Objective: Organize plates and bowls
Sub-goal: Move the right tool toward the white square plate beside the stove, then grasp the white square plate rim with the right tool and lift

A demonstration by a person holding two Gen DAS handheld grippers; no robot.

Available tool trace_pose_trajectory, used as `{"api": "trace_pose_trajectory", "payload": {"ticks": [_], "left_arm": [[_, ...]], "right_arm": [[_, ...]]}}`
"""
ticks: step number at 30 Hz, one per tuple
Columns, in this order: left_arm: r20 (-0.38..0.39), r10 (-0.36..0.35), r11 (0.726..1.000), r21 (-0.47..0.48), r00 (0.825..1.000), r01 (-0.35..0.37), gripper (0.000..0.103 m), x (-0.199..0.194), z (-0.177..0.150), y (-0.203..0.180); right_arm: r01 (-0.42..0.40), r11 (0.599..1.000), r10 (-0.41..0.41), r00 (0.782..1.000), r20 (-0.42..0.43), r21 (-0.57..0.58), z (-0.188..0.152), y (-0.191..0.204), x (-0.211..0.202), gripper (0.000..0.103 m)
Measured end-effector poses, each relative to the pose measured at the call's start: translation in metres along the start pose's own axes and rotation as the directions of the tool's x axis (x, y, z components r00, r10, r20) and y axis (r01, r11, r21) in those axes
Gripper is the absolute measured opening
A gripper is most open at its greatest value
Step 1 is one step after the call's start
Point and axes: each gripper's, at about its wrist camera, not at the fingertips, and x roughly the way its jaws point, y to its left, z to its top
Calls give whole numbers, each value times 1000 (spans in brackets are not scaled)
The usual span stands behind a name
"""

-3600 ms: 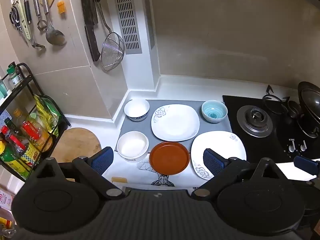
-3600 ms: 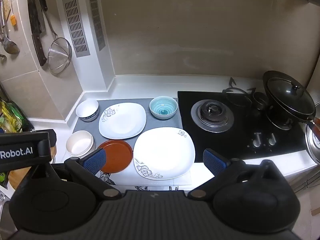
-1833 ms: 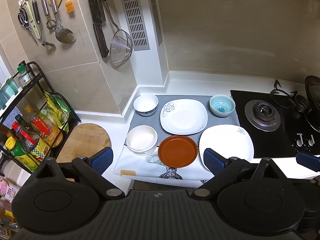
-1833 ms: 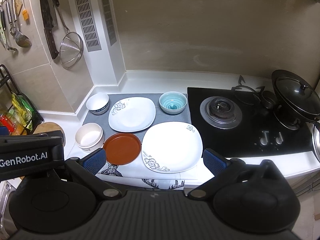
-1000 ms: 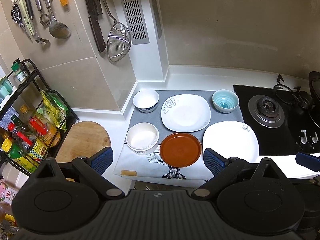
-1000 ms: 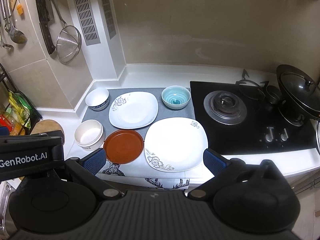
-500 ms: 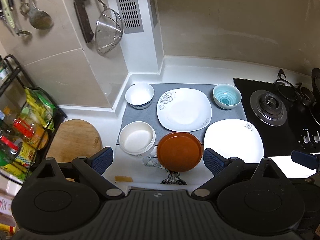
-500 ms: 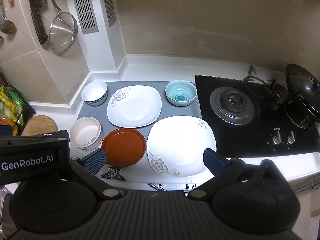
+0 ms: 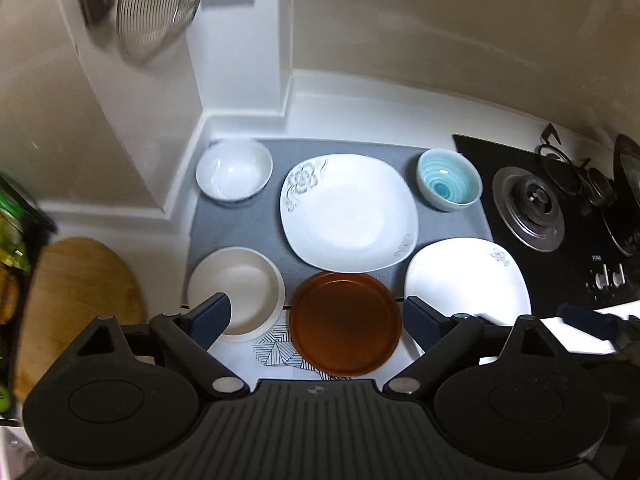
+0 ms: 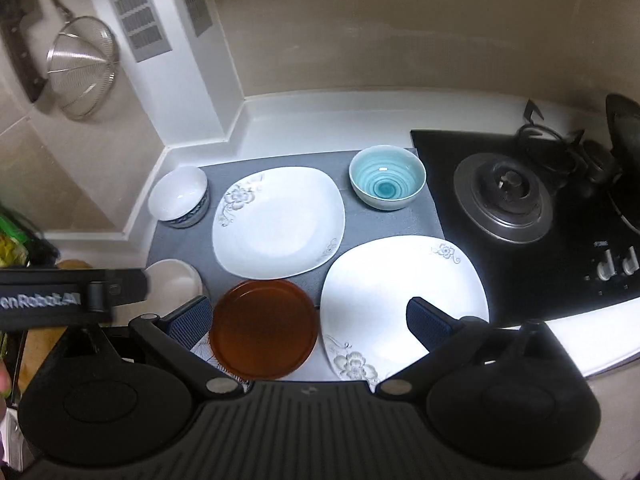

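A brown round plate (image 9: 345, 323) (image 10: 264, 328) lies at the counter's front. Two white square flowered plates lie behind it (image 9: 348, 212) (image 10: 278, 220) and to its right (image 9: 468, 280) (image 10: 404, 300). A cream bowl (image 9: 236, 290) (image 10: 176, 280), a white bowl with a blue band (image 9: 234, 170) (image 10: 180, 196) and a teal bowl (image 9: 448, 184) (image 10: 387, 182) stand around them. My left gripper (image 9: 318, 318) is open above the brown plate. My right gripper (image 10: 308, 318) is open above the brown plate and the near white plate.
A grey mat (image 9: 248, 224) lies under the far dishes. A black gas hob (image 10: 508, 196) with knobs sits at the right. A wire strainer (image 10: 80, 68) hangs on the left wall. A wooden board (image 9: 76, 292) lies at the left.
Both grippers have moved forward and down toward the dishes, which now look larger. No dish has moved. Both stay open.
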Motion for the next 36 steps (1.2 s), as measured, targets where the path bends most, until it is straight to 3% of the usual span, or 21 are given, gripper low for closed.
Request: {"api": "trace_pose_trajectory", "payload": {"ticks": [3, 6, 9, 12, 13, 15, 17, 19, 22, 23, 27, 30, 33, 36], "left_arm": [[-3, -86, 996, -23, 996, 86, 95, 34, -8, 22], [-86, -128, 992, -18, 988, 127, 94, 70, -16, 24], [-114, -182, 981, 42, 977, 188, 93, 94, -21, 3], [-76, -340, 937, 65, 938, 345, 87, 107, -20, -21], [-74, -373, 925, 51, 925, 377, 81, 114, -18, -28], [-76, -394, 918, 16, 916, 396, 74, 129, -17, -42], [-99, -348, 937, -4, 932, 350, 51, 148, -20, -55], [-164, -301, 953, -28, 939, 301, 40, 167, -22, -62], [-169, -298, 954, -77, 940, 289, 33, 187, -25, -66], [-165, -293, 956, -78, 942, 284, 29, 192, -27, -67], [-161, -252, 968, -38, 954, 249, 25, 206, -27, -84], [-111, -224, 971, 55, 968, 231, 25, 210, -28, -100], [-76, -155, 976, 145, 985, 165, 25, 215, -29, -115], [-69, -112, 977, 174, 991, 122, 25, 219, -26, -122]], "right_arm": [[97, 994, -95, 995, 42, -40, -5, -16, 13, 103], [139, 989, -135, 989, 58, -56, -15, -45, 24, 103], [38, 999, -38, 999, 31, -4, -29, -86, 33, 103], [-89, 989, 83, 995, 52, 119, -47, -132, 35, 103], [-108, 986, 102, 993, 54, 124, -52, -143, 37, 103], [-152, 985, 147, 987, 60, 85, -56, -159, 41, 103], [-235, 971, 230, 968, 97, 42, -57, -173, 43, 103], [-307, 951, 302, 946, 117, 29, -55, -188, 51, 103], [-416, 908, 407, 905, 122, 59, -52, -209, 68, 102], [-425, 902, 414, 901, 125, 71, -53, -215, 74, 98], [-398, 907, 387, 917, 100, 141, -61, -234, 99, 73], [-371, 916, 363, 928, 79, 151, -70, -244, 111, 73], [-342, 931, 336, 939, 69, 127, -76, -248, 118, 73], [-327, 938, 321, 945, 67, 112, -77, -254, 121, 73]]}}
